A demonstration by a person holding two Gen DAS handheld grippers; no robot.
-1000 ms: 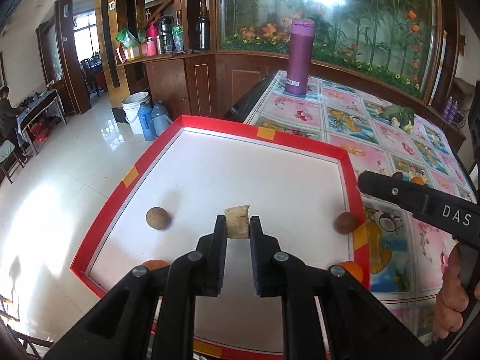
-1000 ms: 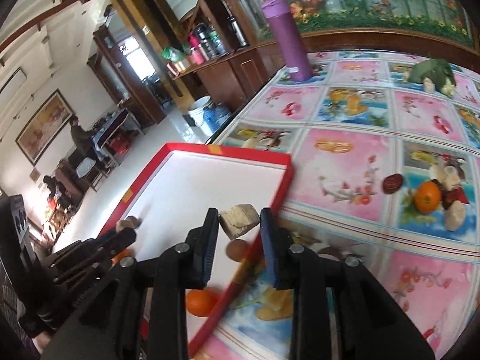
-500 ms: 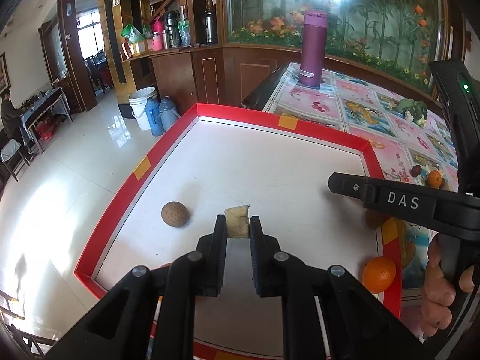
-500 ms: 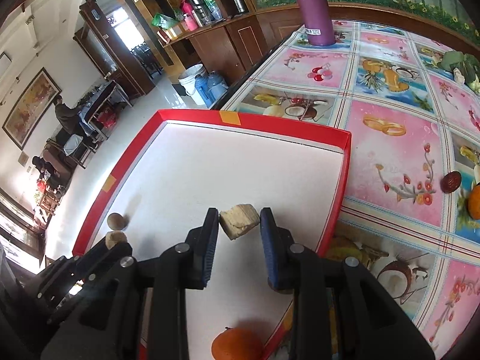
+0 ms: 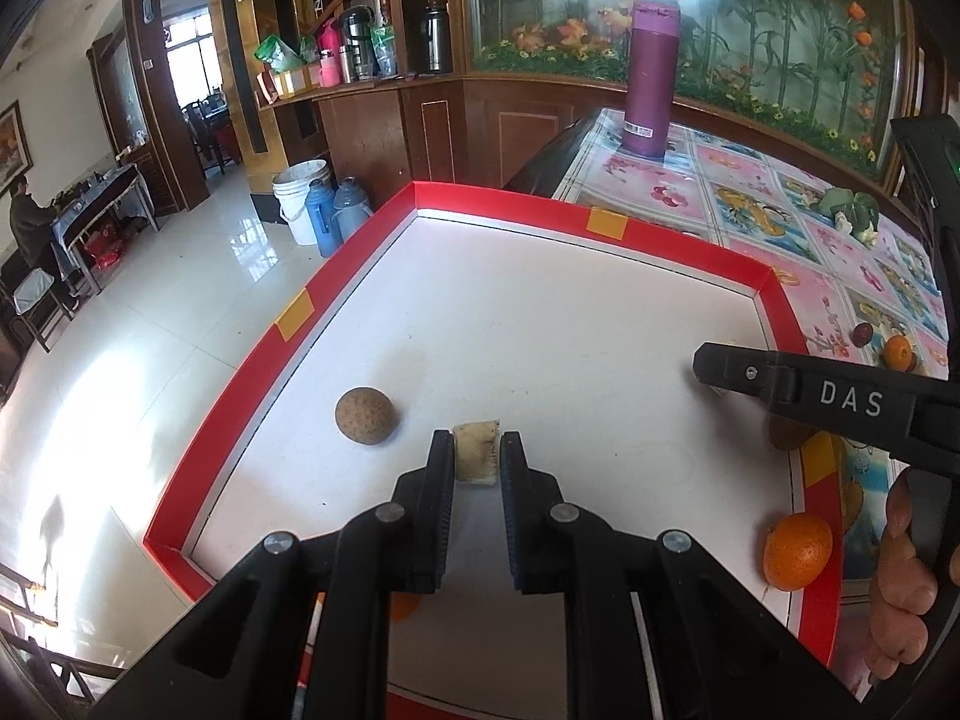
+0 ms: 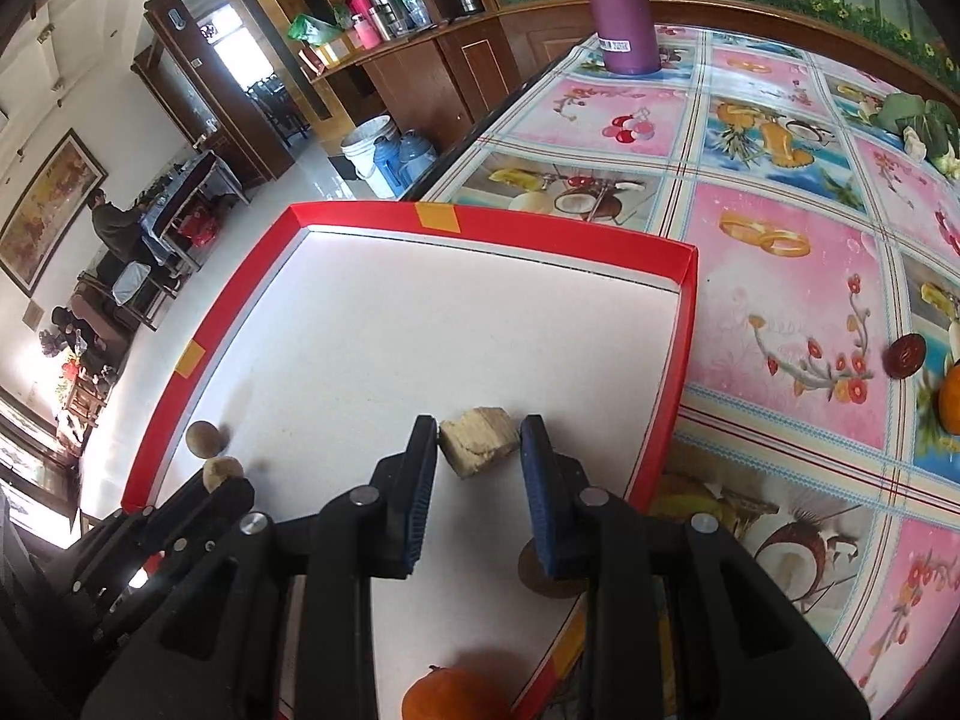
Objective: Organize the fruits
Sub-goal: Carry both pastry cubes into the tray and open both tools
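Note:
My left gripper [image 5: 476, 456] is shut on a tan fruit chunk [image 5: 476, 461], held just above the white floor of the red-rimmed tray [image 5: 606, 222]. A round brown fruit [image 5: 365, 415] lies just left of it. An orange [image 5: 797, 549] sits at the tray's right rim. My right gripper [image 6: 480, 444] is shut on another tan chunk [image 6: 479, 440] over the tray's near right part [image 6: 564, 228]. An orange [image 6: 453, 693] and a brown fruit [image 6: 549, 581] lie below it. The right gripper also shows in the left wrist view [image 5: 840, 402].
A purple flask [image 5: 651, 78] stands at the table's far end. On the floral tablecloth [image 6: 780, 192] lie an orange [image 6: 950, 399], a dark red fruit [image 6: 906, 354] and a green leafy item [image 6: 918, 120]. The floor drops away left of the tray.
Both grippers have moved further over the tray while holding their chunks. The right gripper has come leftward from the tray's rim to over its floor.

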